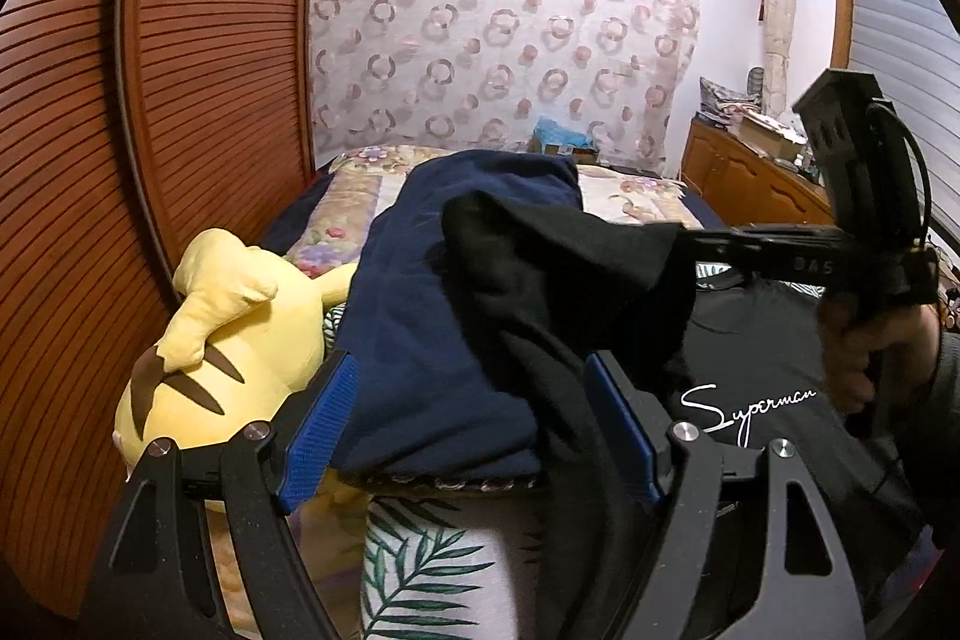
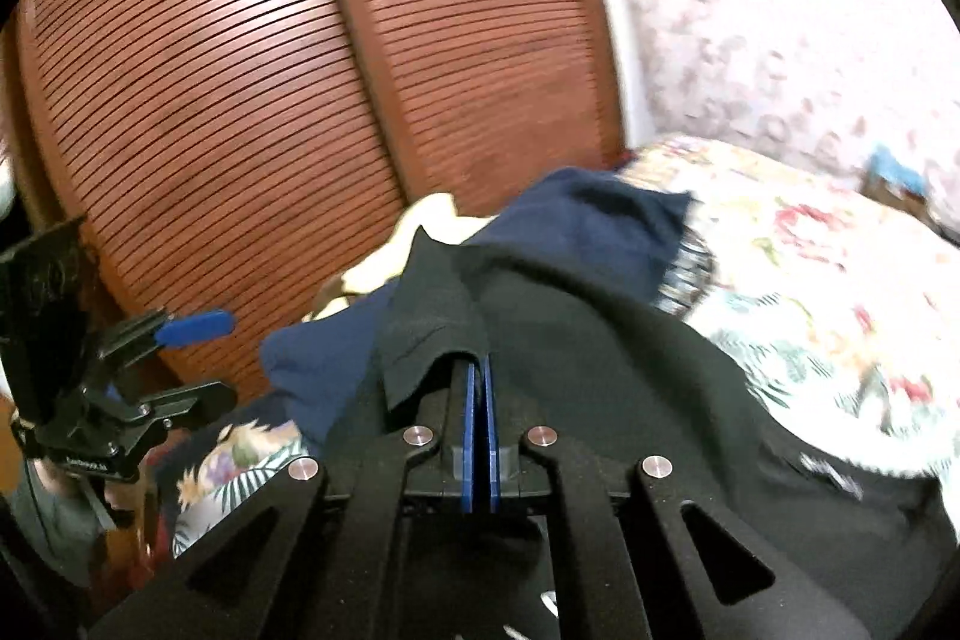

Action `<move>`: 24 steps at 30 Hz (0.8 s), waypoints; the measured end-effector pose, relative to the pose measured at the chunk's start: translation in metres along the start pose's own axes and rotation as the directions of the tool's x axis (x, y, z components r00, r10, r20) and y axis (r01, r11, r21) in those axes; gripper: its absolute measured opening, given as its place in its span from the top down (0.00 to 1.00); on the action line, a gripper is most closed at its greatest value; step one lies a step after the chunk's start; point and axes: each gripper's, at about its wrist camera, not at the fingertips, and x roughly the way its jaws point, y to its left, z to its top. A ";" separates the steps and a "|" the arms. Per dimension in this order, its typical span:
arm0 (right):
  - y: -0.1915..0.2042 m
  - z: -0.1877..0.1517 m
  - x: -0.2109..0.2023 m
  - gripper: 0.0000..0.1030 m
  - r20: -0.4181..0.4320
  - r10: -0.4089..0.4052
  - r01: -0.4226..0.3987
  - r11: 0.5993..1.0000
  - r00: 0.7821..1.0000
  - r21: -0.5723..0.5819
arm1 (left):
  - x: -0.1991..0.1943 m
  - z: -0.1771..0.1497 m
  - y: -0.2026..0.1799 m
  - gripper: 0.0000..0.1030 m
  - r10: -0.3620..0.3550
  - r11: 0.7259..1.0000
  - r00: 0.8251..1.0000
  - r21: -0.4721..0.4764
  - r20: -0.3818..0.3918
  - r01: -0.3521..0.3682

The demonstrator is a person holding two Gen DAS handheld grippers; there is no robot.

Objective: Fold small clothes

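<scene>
On the bed [image 1: 630,196], right gripper [image 2: 480,370] clamped on black T-shirt [image 1: 570,268], lifting its edge. Left gripper [image 1: 474,424] wide, holding nothing.

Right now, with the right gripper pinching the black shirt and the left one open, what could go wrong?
1. The right gripper is shut on only a thin edge of the black T-shirt; it may slip out when pulled.
2. The shirt drapes over the navy garment, which may drag along.
3. The open left gripper straddles both fabrics and could catch navy cloth; the yellow plush toy sits close beside it.
</scene>
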 end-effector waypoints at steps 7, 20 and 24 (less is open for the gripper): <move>-0.004 -0.014 -0.014 0.97 -0.017 -0.095 0.096 0.993 0.995 0.075 | 0.006 0.004 -0.011 0.24 -0.016 1.000 1.000 0.016 0.001 0.016; 0.025 -0.010 -0.015 0.76 0.011 -0.328 0.328 0.945 0.944 0.007 | 0.014 0.008 -0.021 0.24 -0.041 0.998 0.999 0.038 -0.004 0.041; 0.036 -0.015 -0.008 0.76 0.007 -0.212 0.212 0.977 0.977 0.004 | 0.017 0.011 -0.026 0.24 -0.047 0.998 0.999 0.049 -0.003 0.047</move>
